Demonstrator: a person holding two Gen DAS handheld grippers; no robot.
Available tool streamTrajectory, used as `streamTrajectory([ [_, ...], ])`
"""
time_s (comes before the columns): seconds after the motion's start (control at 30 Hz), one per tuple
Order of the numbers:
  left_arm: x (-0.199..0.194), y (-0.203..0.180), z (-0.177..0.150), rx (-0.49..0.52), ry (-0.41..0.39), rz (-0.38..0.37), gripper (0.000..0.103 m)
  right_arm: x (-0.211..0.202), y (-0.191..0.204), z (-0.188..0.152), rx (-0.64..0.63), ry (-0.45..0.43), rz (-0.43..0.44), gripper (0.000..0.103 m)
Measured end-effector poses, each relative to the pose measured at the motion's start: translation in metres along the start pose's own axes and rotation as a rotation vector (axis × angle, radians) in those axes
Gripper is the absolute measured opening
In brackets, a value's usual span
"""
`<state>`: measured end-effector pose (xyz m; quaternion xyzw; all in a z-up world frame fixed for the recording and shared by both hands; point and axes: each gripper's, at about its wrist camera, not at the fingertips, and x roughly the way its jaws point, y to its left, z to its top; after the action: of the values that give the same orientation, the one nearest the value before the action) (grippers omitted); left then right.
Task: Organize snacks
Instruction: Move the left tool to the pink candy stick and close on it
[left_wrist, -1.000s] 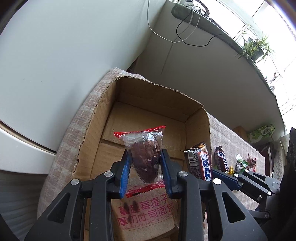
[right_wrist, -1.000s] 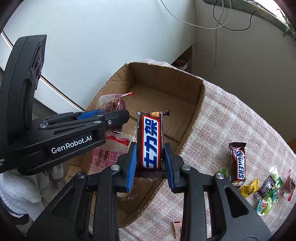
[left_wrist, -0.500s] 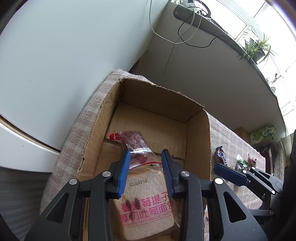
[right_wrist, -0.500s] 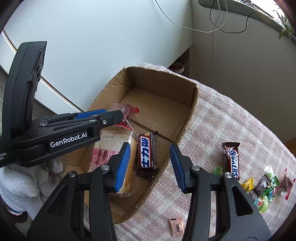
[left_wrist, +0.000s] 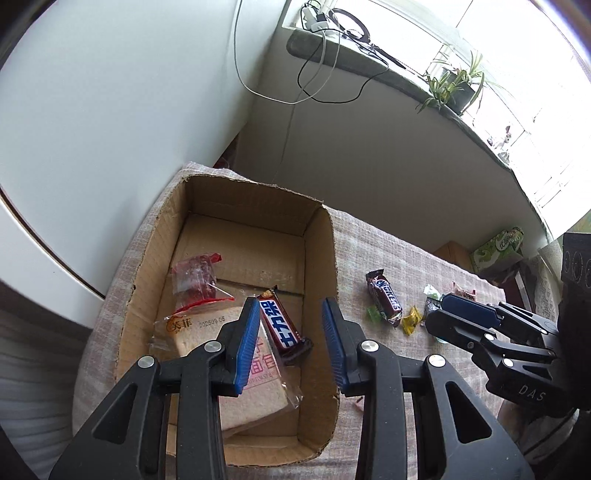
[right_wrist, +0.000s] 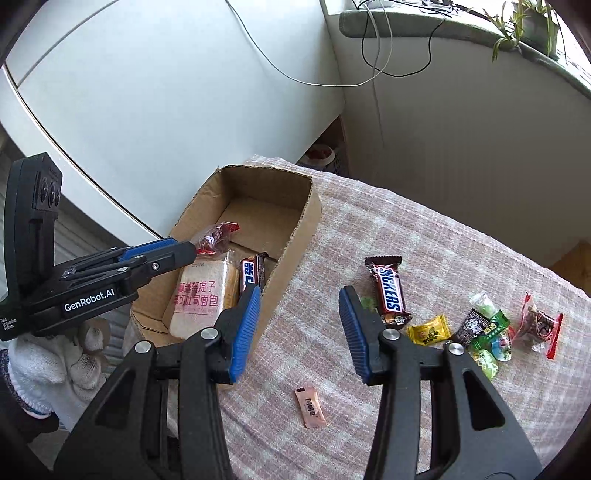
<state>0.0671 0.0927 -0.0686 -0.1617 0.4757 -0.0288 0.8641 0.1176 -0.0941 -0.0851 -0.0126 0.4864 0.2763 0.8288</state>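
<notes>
Now both tools empty, choc bar (left_wrist: 282, 325) in box (left_wrist: 321, 258).

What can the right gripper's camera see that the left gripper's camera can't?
Only the right wrist view shows the small pink sachet on the cloth and a white-gloved hand. Only the left wrist view shows the green packet beyond the table. Both show the cardboard box holding the bread pack, and the Snickers bar outside it.
</notes>
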Motion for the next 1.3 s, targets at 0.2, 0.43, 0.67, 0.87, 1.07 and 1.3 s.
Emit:
streamTrajectory([
  [0.2,-0.002,-0.046,-0.032,0.101,0.053,-0.068,0.033,-0.035,-0.055,-0.033,0.092,-0.017,-0.082,0.046],
  [0.43,0.022,-0.09,-0.077,0.147,0.203,-0.149,0.033,-0.049,-0.118,-0.066,0.218,-0.006,-0.151,0.046],
  [0.67,0.047,-0.11,-0.106,0.132,0.29,-0.156,0.033,-0.028,-0.144,-0.087,0.274,0.033,-0.135,0.046],
  [0.87,0.065,-0.1,-0.121,0.049,0.325,-0.117,0.033,0.003,-0.152,-0.096,0.281,0.07,-0.138,0.047],
  [1.07,0.076,-0.097,-0.125,0.024,0.319,-0.067,0.033,0.02,-0.155,-0.1,0.244,0.072,-0.172,0.064],
  [1.3,0.092,-0.098,-0.118,0.023,0.311,-0.008,0.033,0.03,-0.152,-0.095,0.207,0.07,-0.162,0.064],
])
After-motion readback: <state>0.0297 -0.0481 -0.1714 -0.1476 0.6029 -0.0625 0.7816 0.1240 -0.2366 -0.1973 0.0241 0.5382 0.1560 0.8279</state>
